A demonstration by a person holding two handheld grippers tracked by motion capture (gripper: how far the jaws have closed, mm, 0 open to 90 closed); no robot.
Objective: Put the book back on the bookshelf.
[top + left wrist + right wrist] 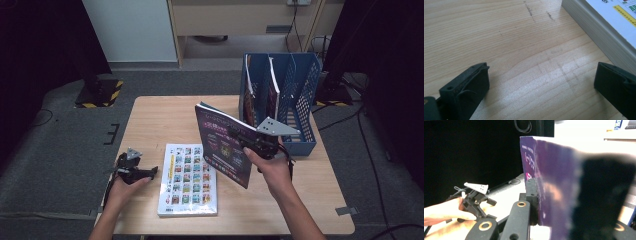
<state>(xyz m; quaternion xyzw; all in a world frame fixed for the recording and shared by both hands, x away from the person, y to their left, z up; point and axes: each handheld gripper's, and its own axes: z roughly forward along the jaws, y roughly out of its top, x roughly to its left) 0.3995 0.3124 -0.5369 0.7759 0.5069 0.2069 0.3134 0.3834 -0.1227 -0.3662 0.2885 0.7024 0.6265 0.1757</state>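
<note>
Right gripper (pixel 252 141) pinches the purple book (pixel 220 145) by its edge, could flop out; left gripper (pixel 145 172) idles spread.

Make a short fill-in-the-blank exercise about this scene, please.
1. The right hand-held gripper holds a purple book ____ the table.
2. The white book lies ____ on the table.
3. The left hand-held gripper has its jaws ____.
4. The file rack is ____ in colour.

Missing words: above; flat; open; blue
</note>
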